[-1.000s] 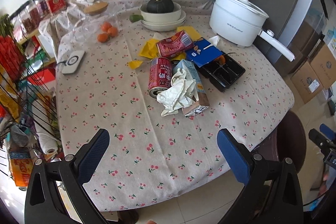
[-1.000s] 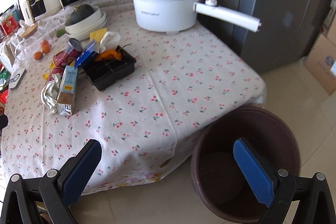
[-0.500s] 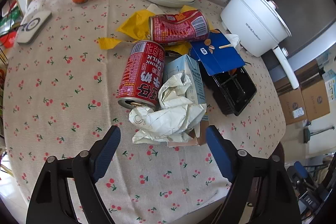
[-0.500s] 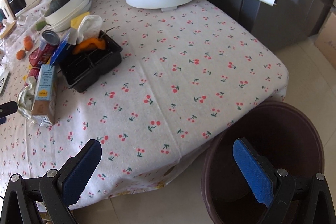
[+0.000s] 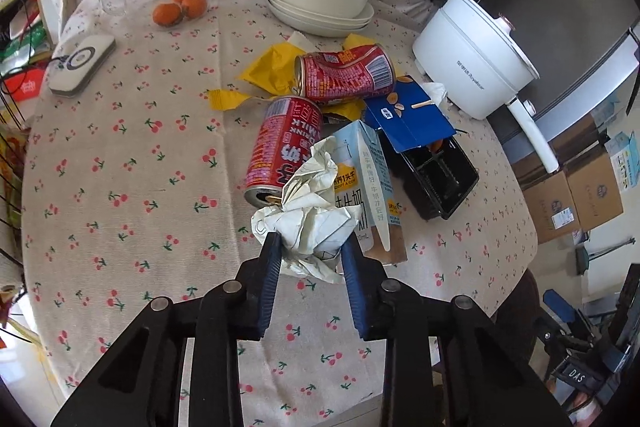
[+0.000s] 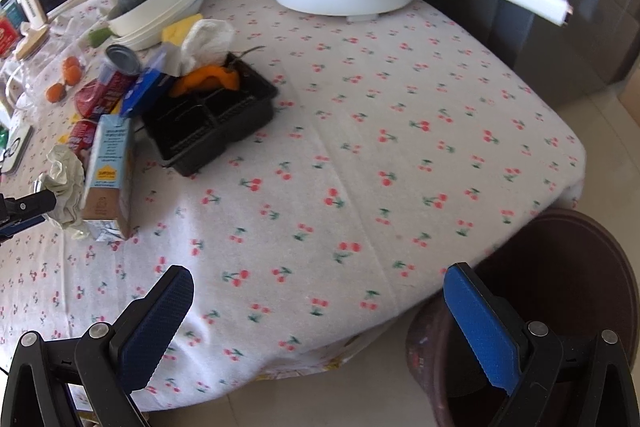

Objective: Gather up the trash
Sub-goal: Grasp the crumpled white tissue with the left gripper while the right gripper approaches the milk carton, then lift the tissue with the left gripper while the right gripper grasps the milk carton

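Left gripper (image 5: 310,249) pinches crumpled paper (image 5: 310,215) beside milk carton (image 5: 370,187).

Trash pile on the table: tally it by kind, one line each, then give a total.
Red drink cans: 2
Crumpled paper: 1, clamped in the left gripper
Milk carton: 1
Blue cardboard box: 1
Black compartment tray: 1
Yellow wrappers: 2
White tissue: 1
Total: 9
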`<action>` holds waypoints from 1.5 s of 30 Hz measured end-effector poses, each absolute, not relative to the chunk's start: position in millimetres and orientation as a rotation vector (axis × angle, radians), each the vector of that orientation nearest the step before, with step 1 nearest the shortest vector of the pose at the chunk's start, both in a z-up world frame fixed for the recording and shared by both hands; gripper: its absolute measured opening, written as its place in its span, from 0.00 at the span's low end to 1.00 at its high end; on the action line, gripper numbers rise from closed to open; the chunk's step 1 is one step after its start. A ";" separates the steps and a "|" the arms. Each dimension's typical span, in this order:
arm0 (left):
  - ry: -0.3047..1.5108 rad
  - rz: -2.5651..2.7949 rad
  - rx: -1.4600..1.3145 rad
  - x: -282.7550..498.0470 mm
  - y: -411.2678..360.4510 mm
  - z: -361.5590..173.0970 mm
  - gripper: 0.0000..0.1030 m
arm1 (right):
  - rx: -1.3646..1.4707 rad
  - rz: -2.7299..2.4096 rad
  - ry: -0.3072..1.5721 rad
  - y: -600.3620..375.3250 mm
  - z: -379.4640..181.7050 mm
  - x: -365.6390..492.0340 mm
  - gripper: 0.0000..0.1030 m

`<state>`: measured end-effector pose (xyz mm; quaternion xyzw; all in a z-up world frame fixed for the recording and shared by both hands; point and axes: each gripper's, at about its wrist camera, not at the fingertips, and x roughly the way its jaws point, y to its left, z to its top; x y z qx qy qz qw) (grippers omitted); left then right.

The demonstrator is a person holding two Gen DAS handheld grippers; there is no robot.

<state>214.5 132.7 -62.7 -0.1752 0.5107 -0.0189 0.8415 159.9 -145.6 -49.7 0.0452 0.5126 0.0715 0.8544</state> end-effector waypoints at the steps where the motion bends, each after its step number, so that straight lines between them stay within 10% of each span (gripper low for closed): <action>1: 1.070 -0.039 -0.351 209.2 135.3 -59.1 0.31 | 0.092 0.166 1.077 -137.9 -50.1 160.7 1.00; 17: 1.050 0.013 -0.159 158.7 174.8 -56.6 0.31 | 0.120 0.353 1.058 0.7 -107.7 203.5 0.79; 26: 1.052 0.014 -0.118 154.7 175.1 -58.7 0.31 | 0.142 0.425 1.049 5.1 -111.9 206.5 0.39; 45: 1.013 -0.107 -0.112 140.5 110.8 -37.2 0.31 | 0.112 0.454 1.005 -77.9 -38.4 133.8 0.38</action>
